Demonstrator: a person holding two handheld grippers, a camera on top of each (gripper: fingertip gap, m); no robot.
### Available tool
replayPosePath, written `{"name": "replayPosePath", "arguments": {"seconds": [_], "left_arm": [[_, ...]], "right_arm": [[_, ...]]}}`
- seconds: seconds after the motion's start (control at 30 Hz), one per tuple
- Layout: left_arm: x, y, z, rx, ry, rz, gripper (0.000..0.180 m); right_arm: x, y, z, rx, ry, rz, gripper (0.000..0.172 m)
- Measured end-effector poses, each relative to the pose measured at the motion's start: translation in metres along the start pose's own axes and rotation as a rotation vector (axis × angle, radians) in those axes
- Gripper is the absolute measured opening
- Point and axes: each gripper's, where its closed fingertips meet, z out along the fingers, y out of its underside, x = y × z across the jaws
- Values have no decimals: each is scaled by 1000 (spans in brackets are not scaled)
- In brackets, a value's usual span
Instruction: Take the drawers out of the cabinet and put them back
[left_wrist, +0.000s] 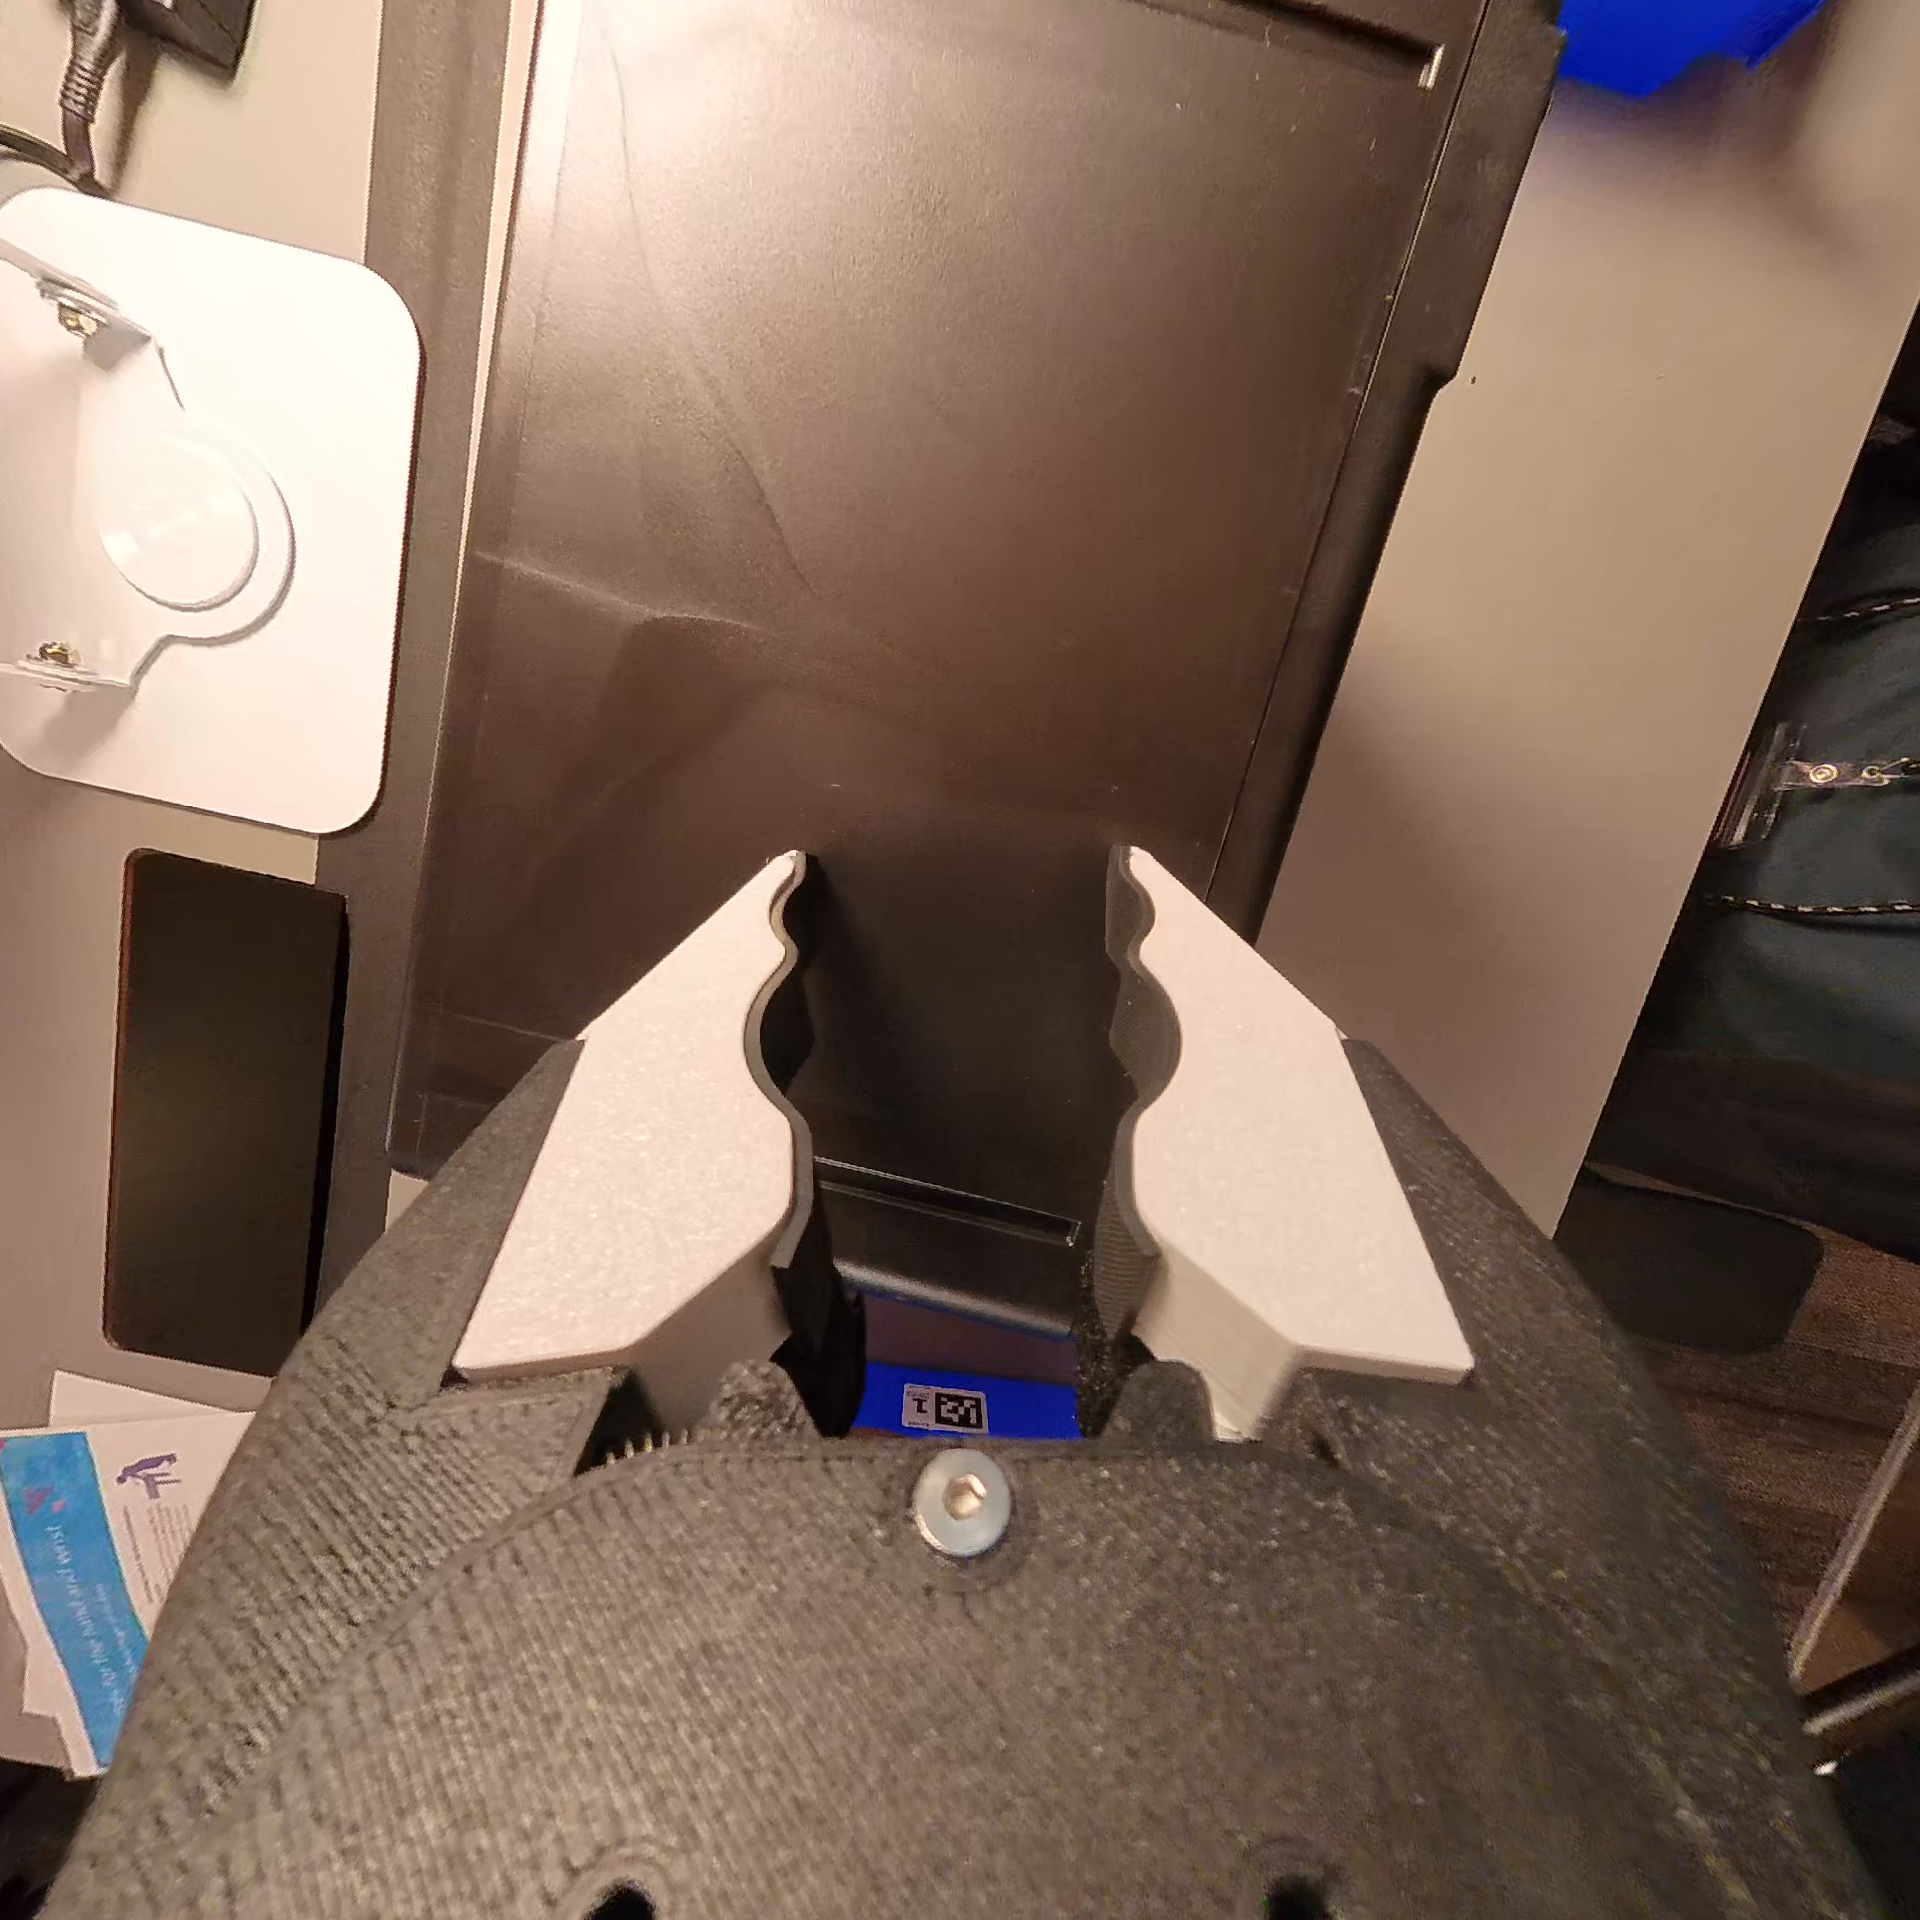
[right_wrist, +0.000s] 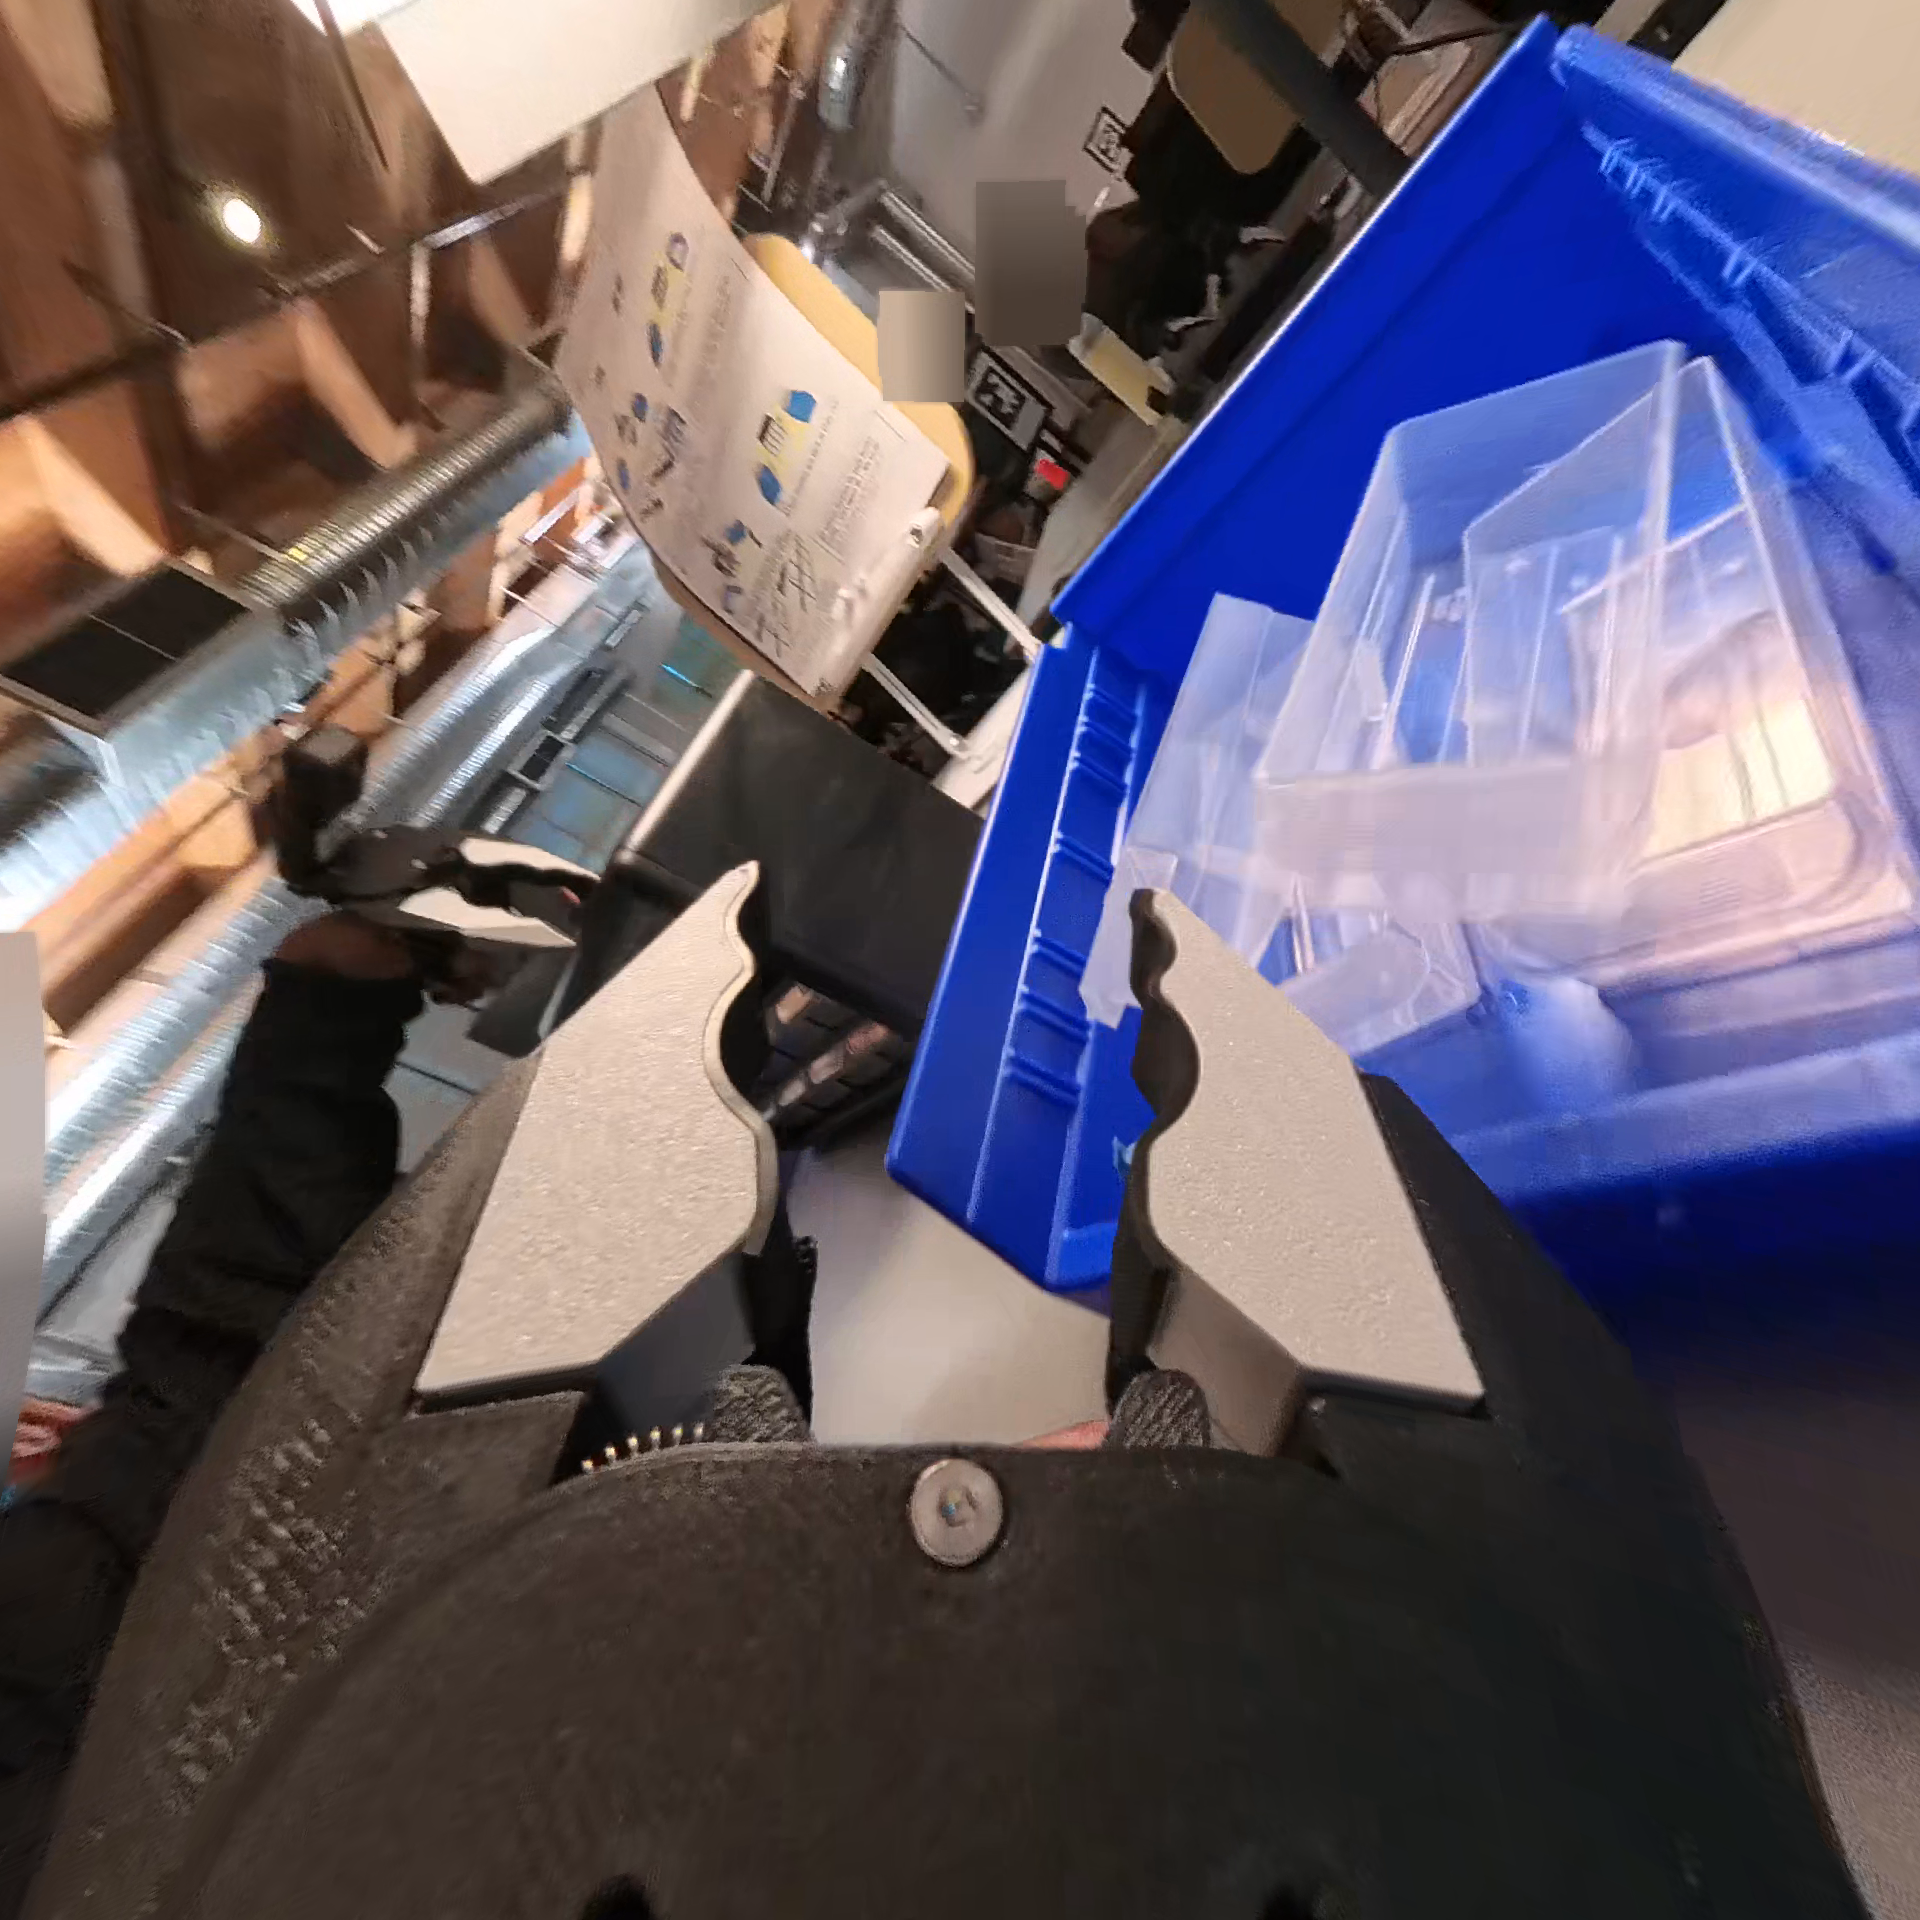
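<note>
In the left wrist view my left gripper (left_wrist: 961, 862) is open, its fingers spread just above the flat top of the black cabinet (left_wrist: 935, 416), with nothing between the pads. In the right wrist view my right gripper (right_wrist: 945, 883) is open and empty at the near corner of a blue bin (right_wrist: 1351, 416). Several clear plastic drawers (right_wrist: 1558, 675) lie piled inside the bin, and one clear edge sits just beyond my right fingertip (right_wrist: 1153, 935). The black cabinet (right_wrist: 831, 852) stands left of the bin, with the left gripper (right_wrist: 488, 904) on it.
A white square mount (left_wrist: 187, 499) and a dark cut-out (left_wrist: 229, 1101) lie left of the cabinet on the pale table. Papers (left_wrist: 94, 1538) lie at the near left. The table edge runs along the right (left_wrist: 1558, 935). A poster board (right_wrist: 748, 457) stands behind the cabinet.
</note>
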Motion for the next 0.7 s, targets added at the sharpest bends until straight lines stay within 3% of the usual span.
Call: {"name": "replayPosePath", "arguments": {"seconds": [0.17, 0.33, 0.53, 0.7], "left_arm": [[0, 0, 0, 12, 2, 6, 62], [0, 0, 0, 22, 3, 5, 62], [0, 0, 0, 29, 3, 4, 62], [1, -1, 0, 43, 3, 6, 62]], "right_arm": [[-23, 28, -19, -90, 60, -216, 74], [-93, 97, -10, -240, -260, -268, 56], [-144, 190, 42, -417, -486, -326, 51], [-176, 226, 104, -431, -570, -518, 47]]}}
